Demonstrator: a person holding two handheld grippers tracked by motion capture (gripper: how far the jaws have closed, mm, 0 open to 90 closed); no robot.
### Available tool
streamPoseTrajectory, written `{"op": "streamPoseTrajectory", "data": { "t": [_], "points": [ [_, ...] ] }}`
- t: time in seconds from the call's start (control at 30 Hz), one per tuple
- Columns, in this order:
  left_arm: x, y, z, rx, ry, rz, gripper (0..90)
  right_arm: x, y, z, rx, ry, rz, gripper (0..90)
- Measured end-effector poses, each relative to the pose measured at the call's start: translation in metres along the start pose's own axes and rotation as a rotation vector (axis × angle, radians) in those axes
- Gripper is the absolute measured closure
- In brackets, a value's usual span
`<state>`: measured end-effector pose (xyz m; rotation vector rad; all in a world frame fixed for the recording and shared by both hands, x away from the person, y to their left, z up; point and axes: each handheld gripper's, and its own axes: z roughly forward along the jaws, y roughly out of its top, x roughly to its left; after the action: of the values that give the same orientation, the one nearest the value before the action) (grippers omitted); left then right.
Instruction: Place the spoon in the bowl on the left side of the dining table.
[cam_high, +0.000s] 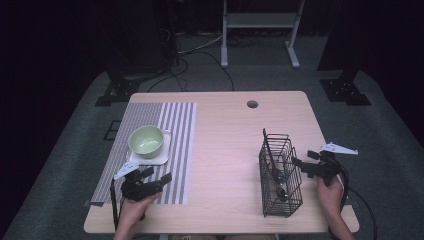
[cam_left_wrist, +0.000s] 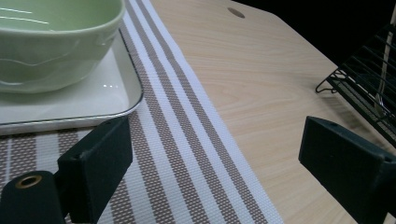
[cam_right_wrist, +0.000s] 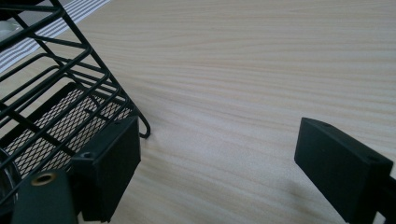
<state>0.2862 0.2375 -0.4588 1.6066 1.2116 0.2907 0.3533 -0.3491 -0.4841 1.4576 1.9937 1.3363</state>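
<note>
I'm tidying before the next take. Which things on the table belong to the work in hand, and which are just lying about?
In the work: wire basket with cutlery beside the right gripper; left gripper.
Lying about: green bowl, white tray, striped mat.

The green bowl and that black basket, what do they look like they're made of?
The green bowl looks like glazed ceramic, perhaps melamine: smooth, glossy, with light streaks on its inside. The black basket looks like metal wire with a matt black coating: thin rigid bars and a fine mesh floor in the right gripper view.
</note>
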Motion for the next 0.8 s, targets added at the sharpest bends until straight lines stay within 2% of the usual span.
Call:
{"op": "streamPoseTrajectory", "data": {
  "t": [0.33, 0.37, 0.47, 0.6, 0.73, 0.8],
  "points": [
    [-0.009, 0.002, -0.001, 0.000, -0.020, 0.013, 8.9, 0.003, 0.000, 0.001, 0.015, -0.001, -0.029, 13.4],
    [-0.011, 0.003, -0.001, 0.001, -0.019, 0.032, 8.9, 0.005, 0.000, 0.001, 0.017, -0.006, -0.040, 13.4],
    [-0.012, 0.003, -0.001, 0.008, -0.010, 0.044, 8.9, 0.006, 0.000, 0.002, 0.021, -0.012, -0.055, 13.4],
    [-0.014, 0.004, -0.003, 0.004, -0.012, 0.041, 8.9, 0.006, 0.000, 0.001, 0.018, -0.007, -0.048, 13.4],
    [-0.023, 0.009, -0.003, -0.017, -0.049, 0.021, 8.9, 0.006, 0.000, 0.001, 0.018, -0.007, -0.046, 13.4],
    [-0.031, 0.012, -0.001, -0.017, -0.078, 0.028, 8.9, 0.006, 0.000, 0.001, 0.019, -0.004, -0.046, 13.4]
  ]
}}
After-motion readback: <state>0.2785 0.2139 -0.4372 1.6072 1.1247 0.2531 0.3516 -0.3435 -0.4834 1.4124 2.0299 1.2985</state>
